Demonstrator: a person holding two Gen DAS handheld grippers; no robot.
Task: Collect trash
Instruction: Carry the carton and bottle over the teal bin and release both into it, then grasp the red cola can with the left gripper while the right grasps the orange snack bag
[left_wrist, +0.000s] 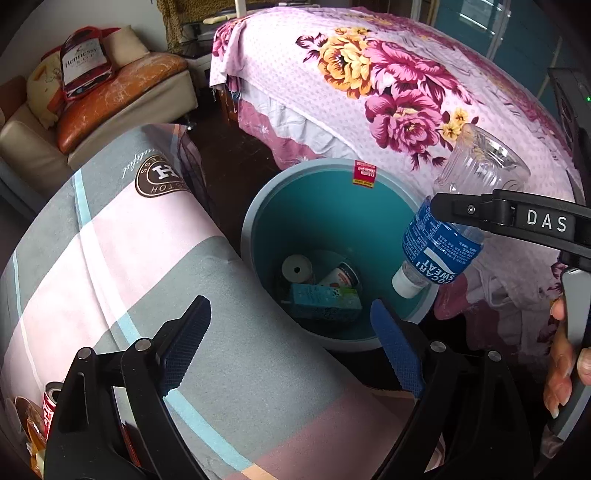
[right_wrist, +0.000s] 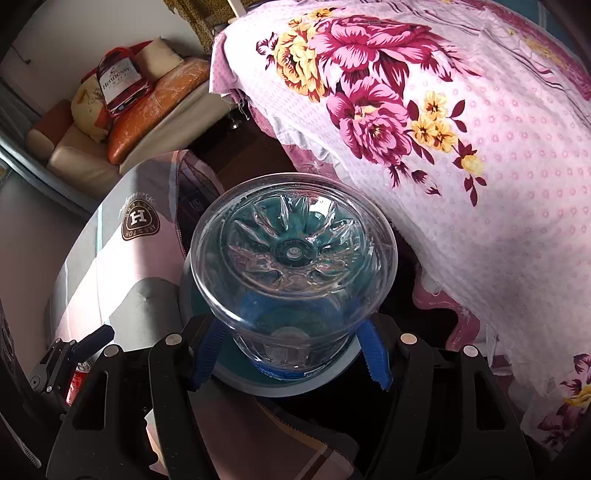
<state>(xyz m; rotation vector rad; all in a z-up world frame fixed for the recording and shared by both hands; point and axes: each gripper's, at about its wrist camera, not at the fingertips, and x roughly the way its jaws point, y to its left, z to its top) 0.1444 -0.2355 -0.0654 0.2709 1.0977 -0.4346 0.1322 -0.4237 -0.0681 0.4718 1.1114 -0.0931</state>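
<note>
A teal trash bin (left_wrist: 325, 221) stands on the floor between a pillow and a bed. In it lie a white roll (left_wrist: 296, 268), a small cup (left_wrist: 341, 277) and a teal carton (left_wrist: 325, 301). My right gripper (left_wrist: 461, 210) is shut on a clear plastic bottle with a blue Pocari Sweat label (left_wrist: 441, 247), held cap-down over the bin's right rim. In the right wrist view the bottle's clear base (right_wrist: 293, 253) fills the middle between the blue pads (right_wrist: 375, 354), with the bin (right_wrist: 236, 380) beneath. My left gripper (left_wrist: 291, 347) is open and empty, just in front of the bin.
A large grey and pink pillow (left_wrist: 147, 266) lies left of the bin. A bed with a floral pink cover (left_wrist: 388, 92) rises to the right. A sofa with cushions and a red bag (left_wrist: 83, 66) stands at the back left. A red can (left_wrist: 50, 402) lies at the lower left.
</note>
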